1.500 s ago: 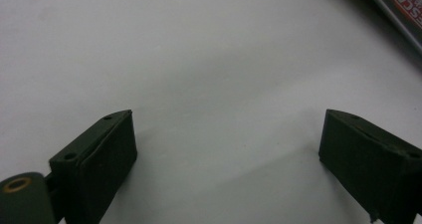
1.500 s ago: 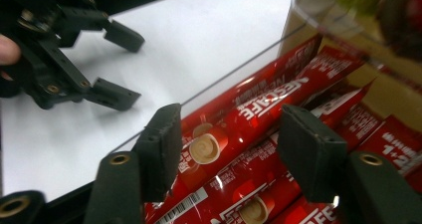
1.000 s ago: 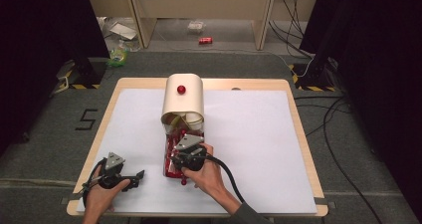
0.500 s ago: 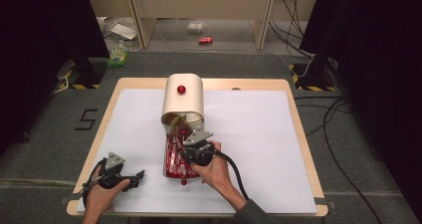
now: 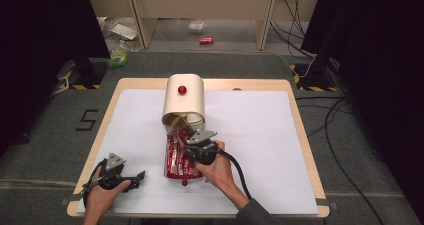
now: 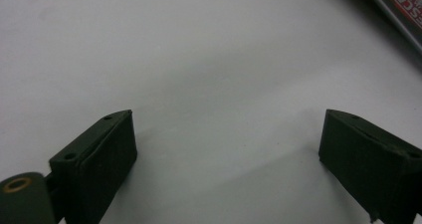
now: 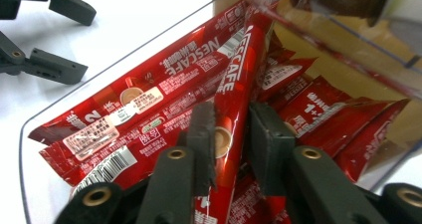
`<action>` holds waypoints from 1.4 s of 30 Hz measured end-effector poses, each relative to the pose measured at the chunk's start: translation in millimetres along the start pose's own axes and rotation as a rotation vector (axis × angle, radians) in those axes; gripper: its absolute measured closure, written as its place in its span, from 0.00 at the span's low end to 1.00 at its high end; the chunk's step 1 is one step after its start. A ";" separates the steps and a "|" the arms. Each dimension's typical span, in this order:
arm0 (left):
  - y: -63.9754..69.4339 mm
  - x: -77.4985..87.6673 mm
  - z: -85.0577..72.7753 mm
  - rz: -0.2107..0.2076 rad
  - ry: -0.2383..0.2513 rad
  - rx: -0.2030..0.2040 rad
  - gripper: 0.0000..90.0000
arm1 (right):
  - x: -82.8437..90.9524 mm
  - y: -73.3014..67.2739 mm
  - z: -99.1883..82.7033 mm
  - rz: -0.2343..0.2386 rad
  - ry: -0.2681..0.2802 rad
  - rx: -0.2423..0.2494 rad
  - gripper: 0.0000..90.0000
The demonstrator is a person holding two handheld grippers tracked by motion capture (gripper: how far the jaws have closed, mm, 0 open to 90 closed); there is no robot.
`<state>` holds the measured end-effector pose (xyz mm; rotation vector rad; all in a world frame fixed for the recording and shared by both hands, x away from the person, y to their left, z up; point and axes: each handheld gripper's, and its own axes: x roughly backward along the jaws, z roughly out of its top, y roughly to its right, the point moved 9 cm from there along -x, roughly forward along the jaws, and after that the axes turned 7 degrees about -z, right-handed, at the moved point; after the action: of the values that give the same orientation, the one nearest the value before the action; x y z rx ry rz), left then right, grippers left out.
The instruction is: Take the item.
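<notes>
A clear plastic tray (image 5: 166, 172) of several red Nescafe sachets (image 5: 176, 157) lies in front of a cream container (image 5: 184, 105) with a red knob (image 5: 182, 90). My right gripper (image 5: 187, 155) reaches into the tray. Its jaws have just been closing, and in the right gripper view the right gripper (image 7: 231, 129) pinches one upright red sachet (image 7: 240, 69) between its pads (image 7: 201, 129). My left gripper (image 5: 140, 176) rests low on the white sheet at the front left, open, with nothing between its fingers (image 6: 107, 144). The left gripper (image 7: 59, 35) appears again beyond the tray wall (image 7: 124, 50).
A white sheet (image 5: 255, 145) covers the wooden table (image 5: 300, 120). A corner of the tray of sachets (image 6: 398, 10) lies ahead and right of the left gripper. On the floor behind the table lie cables (image 5: 330, 115) and a red can (image 5: 206, 41).
The right gripper has tipped further into the tray and shifted slightly right, and its jaws have closed on a sachet. The left gripper has stayed put.
</notes>
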<state>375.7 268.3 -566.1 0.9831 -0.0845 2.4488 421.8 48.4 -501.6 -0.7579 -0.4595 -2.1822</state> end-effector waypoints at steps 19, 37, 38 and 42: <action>0.1 0.0 0.0 0.000 0.001 0.000 0.08 | 22.5 2.8 1.1 0.089 0.009 -0.053 0.92; 0.0 0.0 0.0 0.000 0.000 0.000 0.08 | 46.4 4.4 -7.7 0.113 0.022 -0.022 0.92; 0.0 0.0 0.0 0.000 0.001 0.000 0.08 | 48.0 3.2 -8.4 0.117 0.023 -0.020 0.92; 0.0 0.0 0.0 0.000 0.001 0.000 0.08 | 57.5 0.9 -8.1 0.126 0.044 -0.018 0.93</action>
<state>375.7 268.3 -566.1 0.9825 -0.0844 2.4493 389.0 12.0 -470.5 -0.7278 -0.3608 -2.0836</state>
